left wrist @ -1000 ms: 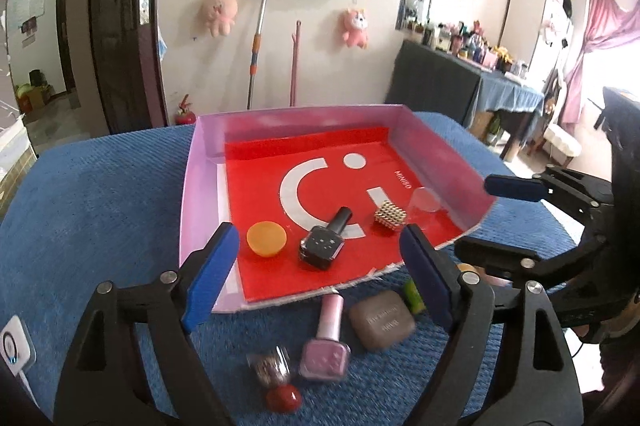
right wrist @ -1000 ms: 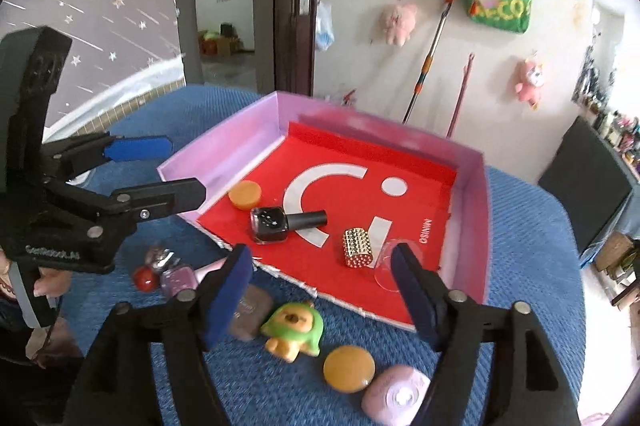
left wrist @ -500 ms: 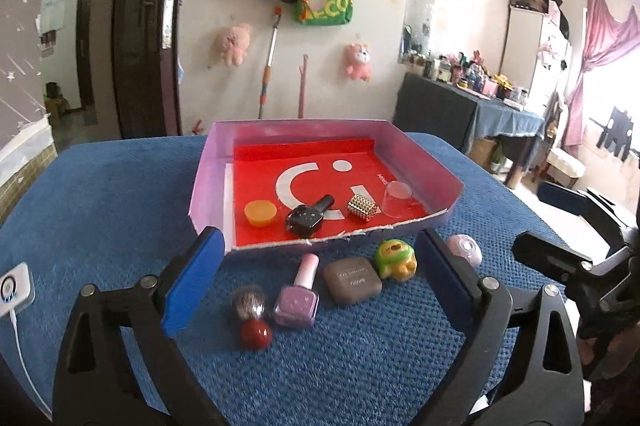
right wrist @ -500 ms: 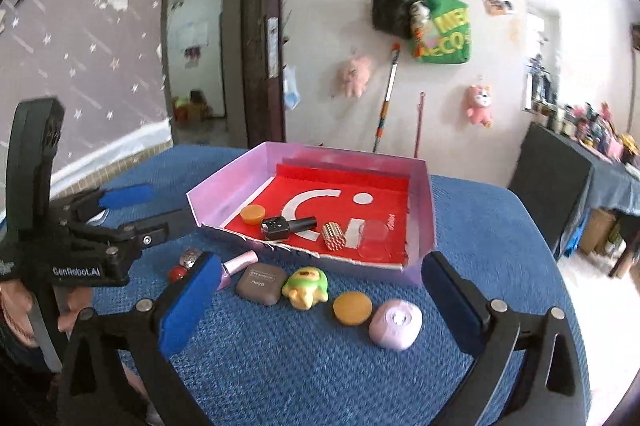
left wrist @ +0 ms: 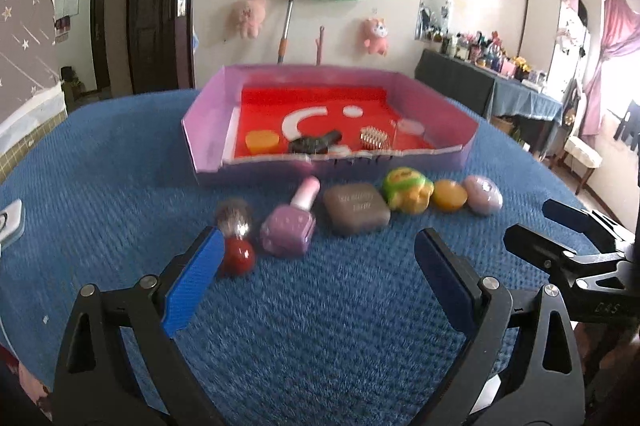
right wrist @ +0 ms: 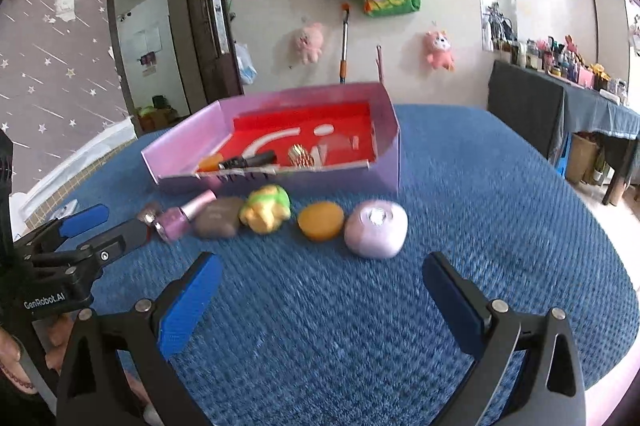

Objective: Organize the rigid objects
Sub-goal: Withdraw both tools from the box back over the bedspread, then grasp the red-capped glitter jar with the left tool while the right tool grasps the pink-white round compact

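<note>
Blue textured surface (left wrist: 120,161), rounded edge dropping off at right of the right wrist view. Pink-walled tray (left wrist: 208,141) with red floor sits at centre-back; its near wall is low and ragged.

Open blue cloth lies between the claws and the row of things; more free room right of the tray.

Row in front of the tray, six items, left to right: one red-capped small bottle (left wrist: 236,242), one pink nail polish bottle (left wrist: 290,228) lying down, one brown square case (left wrist: 356,207), one green-yellow toy (left wrist: 406,187), one orange disc (right wrist: 321,220), one lilac rounded case (right wrist: 376,228). Neighbours touch or nearly touch.

Inside the tray, four: one orange disc, one black nail polish bottle (left wrist: 314,142), one gold bead block (left wrist: 374,137), one clear cup (left wrist: 408,125).

Left claw (left wrist: 316,280): released, spread wide, nothing between. Right claw (right wrist: 322,300): released, wide, empty.
</note>
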Demonstrator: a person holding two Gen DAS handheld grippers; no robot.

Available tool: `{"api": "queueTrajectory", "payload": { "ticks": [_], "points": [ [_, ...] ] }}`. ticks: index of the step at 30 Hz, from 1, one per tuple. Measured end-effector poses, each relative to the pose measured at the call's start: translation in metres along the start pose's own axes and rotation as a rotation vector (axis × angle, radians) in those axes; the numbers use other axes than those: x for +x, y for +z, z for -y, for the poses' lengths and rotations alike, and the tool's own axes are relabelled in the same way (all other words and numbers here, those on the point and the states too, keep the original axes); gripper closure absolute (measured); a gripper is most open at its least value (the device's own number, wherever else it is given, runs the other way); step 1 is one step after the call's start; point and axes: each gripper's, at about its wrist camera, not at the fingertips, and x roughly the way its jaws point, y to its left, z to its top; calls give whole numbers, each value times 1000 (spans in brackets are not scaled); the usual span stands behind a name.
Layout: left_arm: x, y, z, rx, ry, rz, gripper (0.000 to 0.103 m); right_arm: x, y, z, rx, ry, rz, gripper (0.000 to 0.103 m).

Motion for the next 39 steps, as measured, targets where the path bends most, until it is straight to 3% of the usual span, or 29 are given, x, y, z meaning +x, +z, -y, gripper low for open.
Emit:
{"api": "queueTrajectory", "payload": {
  "ticks": [12, 19, 30, 39],
  "points": [
    [12, -10, -6, -23, 24, -55, 6, 14, -8, 3, -2, -28, -26, 0],
    [17, 0, -22, -20, 99, -63, 6, 19, 1, 8, -8, -56, -26, 0],
    [26, 14, -51, -28, 155, -90, 6, 37, 17, 20, -13, -111, -58, 0],
    [39, 18, -71, -67, 169, -139, 7, 57, 27, 34, 28, -128, -147, 13]
  ]
}}
